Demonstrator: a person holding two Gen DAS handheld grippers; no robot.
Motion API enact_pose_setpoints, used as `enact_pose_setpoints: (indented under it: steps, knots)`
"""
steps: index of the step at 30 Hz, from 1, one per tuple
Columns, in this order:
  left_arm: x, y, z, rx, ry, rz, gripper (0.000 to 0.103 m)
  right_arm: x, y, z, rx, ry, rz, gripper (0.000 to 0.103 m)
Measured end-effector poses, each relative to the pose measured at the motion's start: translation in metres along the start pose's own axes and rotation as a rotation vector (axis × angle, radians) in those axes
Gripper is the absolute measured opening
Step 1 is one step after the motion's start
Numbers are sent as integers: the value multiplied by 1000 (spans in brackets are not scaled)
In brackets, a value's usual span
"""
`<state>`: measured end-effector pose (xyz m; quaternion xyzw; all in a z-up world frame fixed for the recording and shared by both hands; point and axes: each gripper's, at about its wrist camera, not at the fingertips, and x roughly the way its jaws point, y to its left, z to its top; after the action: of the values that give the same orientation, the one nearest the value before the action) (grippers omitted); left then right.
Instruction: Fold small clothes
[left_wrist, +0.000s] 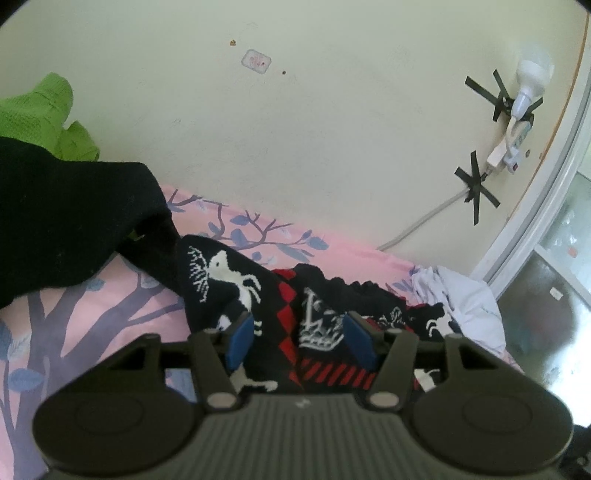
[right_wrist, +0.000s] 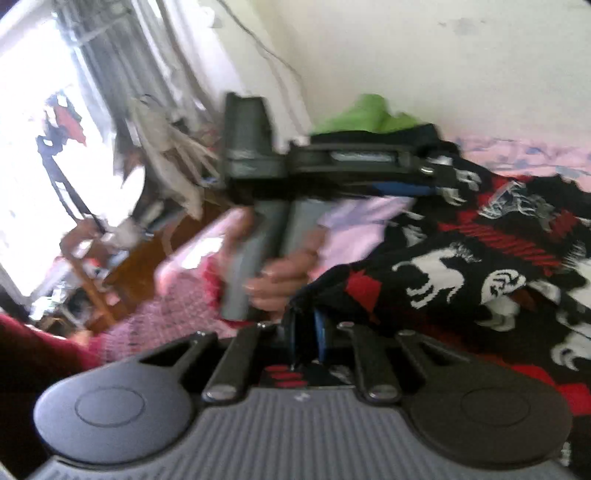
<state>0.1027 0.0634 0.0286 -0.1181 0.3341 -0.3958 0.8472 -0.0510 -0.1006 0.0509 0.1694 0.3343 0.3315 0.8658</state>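
Black knitwear (left_wrist: 325, 314) patterned with white horses and red diamonds is spread across the pink tree-print bedsheet (left_wrist: 74, 314). A fold of it is bracketed by the blue pads of the left gripper (left_wrist: 299, 339), which stand apart; whether they press it cannot be told. An edge is pinched between the nearly closed fingers of the right gripper (right_wrist: 308, 332). Beside it, a black garment (left_wrist: 74, 210), a green one (left_wrist: 40, 114) and white cloth (left_wrist: 461, 299) are seen, with a hand (right_wrist: 280, 280) gripping the other handle

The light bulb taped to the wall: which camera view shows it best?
The left wrist view. There the light bulb is sharp, fixed on the wall with black tape. The right wrist view is blurred and does not show it.
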Motion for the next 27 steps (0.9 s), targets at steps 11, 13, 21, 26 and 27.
enact_pose_setpoints:
  steps: [11, 13, 21, 26, 27]
  knots:
    - [-3, -29, -8, 115, 3, -83, 56, -85, -49, -15, 165, -197, -263, 41]
    - [1, -38, -12, 153, 21, -92, 56, -121, -61, -16, 189, -281, -427, 53]
    - [22, -53, -27, 247, 112, -42, 57, -118, -68, -27, -12, -91, -711, 47]
    - [30, -44, -27, 213, 164, -25, 57, -111, -93, -23, 34, -46, -748, 0]
    - [30, -44, -28, 217, 166, -20, 57, -116, -90, -21, 32, -58, -770, 0]
